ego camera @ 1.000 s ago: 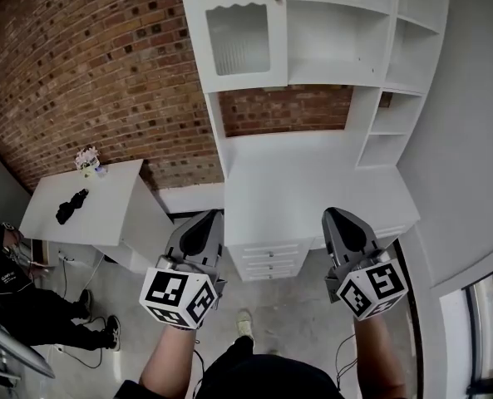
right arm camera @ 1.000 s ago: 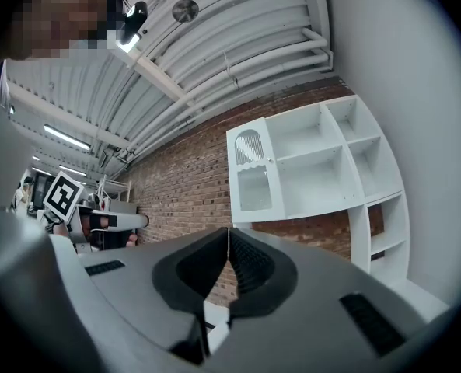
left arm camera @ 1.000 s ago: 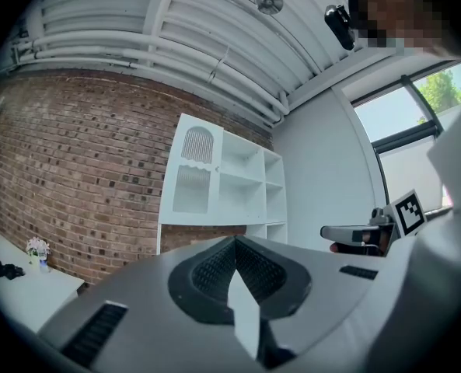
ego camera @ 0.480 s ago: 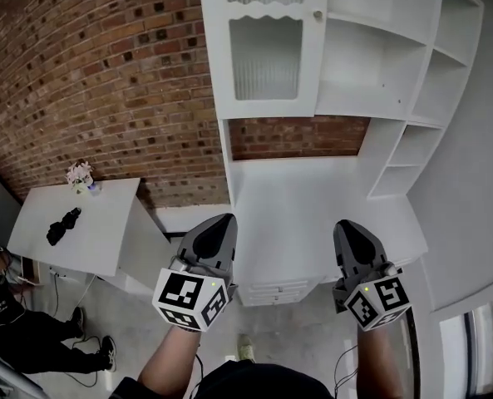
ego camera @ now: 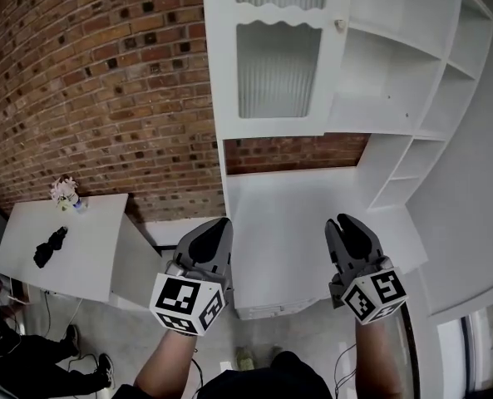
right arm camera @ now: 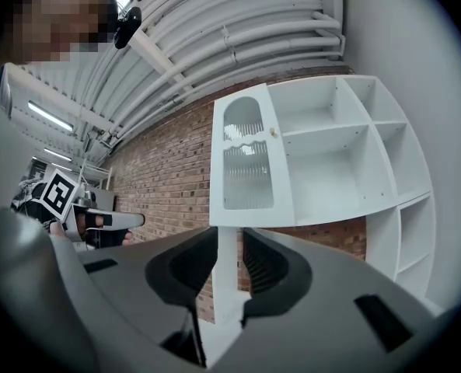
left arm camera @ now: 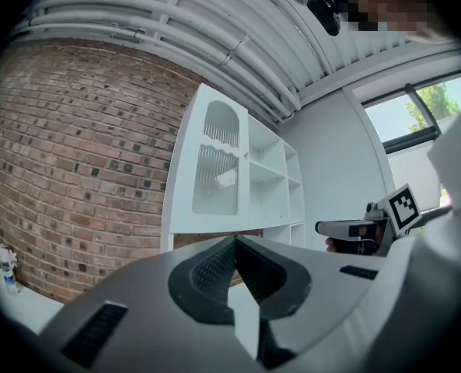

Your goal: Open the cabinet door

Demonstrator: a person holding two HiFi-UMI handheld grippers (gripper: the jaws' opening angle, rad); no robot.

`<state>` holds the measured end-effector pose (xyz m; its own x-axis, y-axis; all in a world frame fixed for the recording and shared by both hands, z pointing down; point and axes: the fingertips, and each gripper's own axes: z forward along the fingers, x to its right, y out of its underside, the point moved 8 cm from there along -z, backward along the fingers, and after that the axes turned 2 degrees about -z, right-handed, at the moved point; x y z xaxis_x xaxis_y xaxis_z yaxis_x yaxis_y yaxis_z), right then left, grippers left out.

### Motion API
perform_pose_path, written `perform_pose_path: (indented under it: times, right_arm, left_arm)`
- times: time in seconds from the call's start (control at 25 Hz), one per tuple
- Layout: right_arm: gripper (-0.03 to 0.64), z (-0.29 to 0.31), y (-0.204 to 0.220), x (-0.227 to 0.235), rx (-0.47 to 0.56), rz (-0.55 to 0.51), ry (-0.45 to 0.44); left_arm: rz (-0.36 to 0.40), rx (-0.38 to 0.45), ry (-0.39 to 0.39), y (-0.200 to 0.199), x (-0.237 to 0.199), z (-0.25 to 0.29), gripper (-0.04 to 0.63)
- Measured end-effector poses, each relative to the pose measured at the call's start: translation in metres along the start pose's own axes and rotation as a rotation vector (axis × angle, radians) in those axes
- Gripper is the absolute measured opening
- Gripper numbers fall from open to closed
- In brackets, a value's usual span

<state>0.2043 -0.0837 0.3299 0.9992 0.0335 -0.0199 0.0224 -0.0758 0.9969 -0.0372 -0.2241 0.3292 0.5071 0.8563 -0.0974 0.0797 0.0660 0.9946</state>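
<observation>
Cabinet door [ego camera: 279,56] is hanging shut, knob [ego camera: 339,25] on the door's right edge. Right gripper [ego camera: 340,223] is hovering well below the door, nearer that knob, jaws just parting slightly (nothing between). Left gripper [ego camera: 221,223] is idling below the door, closed, empty.

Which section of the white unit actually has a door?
The upper left one: a shut ribbed-glass door with a knob at its right edge. The others are open shelves.

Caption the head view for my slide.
Empty right claw, jaws just opening, beside the shut left claw, both facing the closed cabinet door above the white desk.
</observation>
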Motion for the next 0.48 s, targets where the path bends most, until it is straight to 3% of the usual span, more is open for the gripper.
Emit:
perform_pose_path:
  times: [0.48]
  right_arm:
    - [0.163, 0.104, -0.004, 0.085, 0.03, 0.003, -0.053]
  left_arm:
    - [0.023, -0.007, -0.062, 0.0, -0.015, 0.066, 0.006]
